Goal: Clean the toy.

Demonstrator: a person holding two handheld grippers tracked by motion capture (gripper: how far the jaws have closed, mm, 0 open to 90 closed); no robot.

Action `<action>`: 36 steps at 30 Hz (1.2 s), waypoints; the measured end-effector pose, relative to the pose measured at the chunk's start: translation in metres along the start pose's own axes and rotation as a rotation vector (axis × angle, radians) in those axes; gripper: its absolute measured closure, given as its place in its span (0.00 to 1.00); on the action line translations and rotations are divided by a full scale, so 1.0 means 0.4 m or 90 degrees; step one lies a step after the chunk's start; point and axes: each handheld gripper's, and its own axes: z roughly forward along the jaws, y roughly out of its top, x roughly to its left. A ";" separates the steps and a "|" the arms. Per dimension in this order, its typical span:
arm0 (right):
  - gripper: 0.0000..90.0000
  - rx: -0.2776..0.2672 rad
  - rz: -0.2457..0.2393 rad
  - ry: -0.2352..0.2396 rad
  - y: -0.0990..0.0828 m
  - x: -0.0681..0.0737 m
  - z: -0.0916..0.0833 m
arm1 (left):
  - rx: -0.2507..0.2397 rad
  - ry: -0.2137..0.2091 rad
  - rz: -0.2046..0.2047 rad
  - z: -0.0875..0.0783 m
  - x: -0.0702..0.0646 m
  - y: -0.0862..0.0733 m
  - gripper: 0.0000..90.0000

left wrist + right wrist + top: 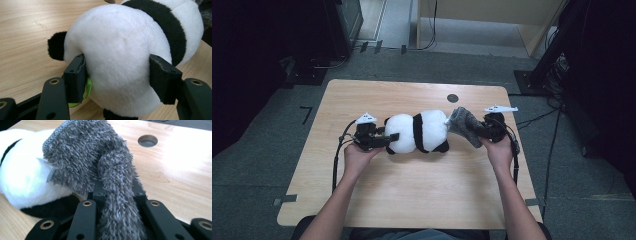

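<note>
Panda toy (418, 132): lies on its side mid-table (412, 190), between the two tools
Left tool (384, 141): half-open span, both pads pressing the white plush at one end
Right tool (477, 131): pinched tight on a fold of the grey fuzzy sock (462, 123), whose open cuff rests against the toy's other end
Step in hand: likely drawing the sock over the toy
Risk, cuff: held by one fold, it may bunch against the plush rather than spread over it
Risk, toy: the soft body could squeeze out of the left pads if the right pulls hard
</note>
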 end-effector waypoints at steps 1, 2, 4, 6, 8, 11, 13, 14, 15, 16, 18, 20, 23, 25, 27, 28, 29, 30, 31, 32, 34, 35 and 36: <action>0.82 -0.003 -0.001 0.000 0.003 0.005 0.004 | 0.002 -0.001 -0.001 -0.001 -0.001 0.000 0.41; 0.82 -0.006 -0.004 0.000 0.007 0.013 0.010 | 0.002 -0.001 -0.001 -0.001 -0.002 0.000 0.41; 0.82 -0.008 -0.006 0.006 0.011 0.024 0.017 | 0.005 0.000 0.000 -0.002 -0.004 0.000 0.41; 0.82 -0.009 -0.016 0.016 0.016 0.041 0.029 | 0.006 0.000 0.001 -0.003 -0.007 0.000 0.41; 0.82 -0.012 -0.020 0.023 0.019 0.054 0.039 | 0.008 0.000 0.000 -0.004 -0.010 0.000 0.42; 0.82 -0.003 -0.023 0.032 0.022 0.071 0.053 | 0.008 0.000 0.001 -0.005 -0.014 -0.002 0.42; 0.82 0.002 -0.028 0.035 0.024 0.082 0.060 | 0.009 0.000 0.000 -0.006 -0.014 -0.003 0.42; 0.82 0.005 -0.030 0.037 0.025 0.087 0.062 | 0.010 0.000 -0.003 -0.006 -0.014 -0.003 0.42; 0.82 0.002 -0.032 0.040 0.025 0.091 0.065 | 0.010 -0.001 -0.005 -0.007 -0.015 -0.003 0.42; 0.82 0.003 -0.032 0.043 0.025 0.094 0.067 | 0.011 -0.001 -0.006 -0.008 -0.016 -0.003 0.42; 0.82 -0.001 -0.034 0.045 0.028 0.097 0.066 | 0.013 -0.002 -0.007 -0.009 -0.018 -0.004 0.43; 0.82 -0.003 -0.033 0.049 0.030 0.098 0.064 | 0.015 -0.003 -0.007 -0.010 -0.019 -0.005 0.43; 0.82 -0.003 -0.034 0.050 0.029 0.097 0.065 | 0.014 -0.007 -0.011 -0.011 -0.021 -0.006 0.43; 0.82 -0.002 -0.031 0.048 0.028 0.095 0.069 | 0.018 -0.010 -0.015 -0.011 -0.027 -0.005 0.43; 0.82 -0.003 -0.028 0.047 0.028 0.091 0.076 | 0.020 -0.011 -0.016 -0.011 -0.031 -0.005 0.43; 0.82 -0.002 -0.026 0.048 0.029 0.090 0.079 | 0.020 -0.011 -0.018 -0.011 -0.030 -0.006 0.43; 0.82 -0.002 -0.022 0.049 0.029 0.090 0.081 | 0.017 -0.013 -0.022 -0.010 -0.027 -0.007 0.43; 0.82 -0.001 -0.022 0.050 0.030 0.091 0.083 | 0.013 -0.016 -0.025 -0.010 -0.023 -0.009 0.43; 0.82 -0.002 -0.024 0.049 0.030 0.090 0.084 | 0.008 -0.017 -0.025 -0.010 -0.019 -0.011 0.42; 0.82 -0.002 -0.025 0.049 0.030 0.088 0.085 | 0.006 -0.017 -0.023 -0.010 -0.017 -0.012 0.41; 0.82 -0.001 -0.026 0.045 0.030 0.085 0.083 | 0.001 -0.015 -0.018 -0.010 -0.015 -0.012 0.39; 0.82 -0.004 -0.026 0.047 0.030 0.083 0.080 | -0.001 -0.013 -0.014 -0.010 -0.014 -0.013 0.38; 0.82 -0.005 -0.027 0.048 0.030 0.083 0.076 | -0.002 -0.012 -0.012 -0.011 -0.012 -0.013 0.37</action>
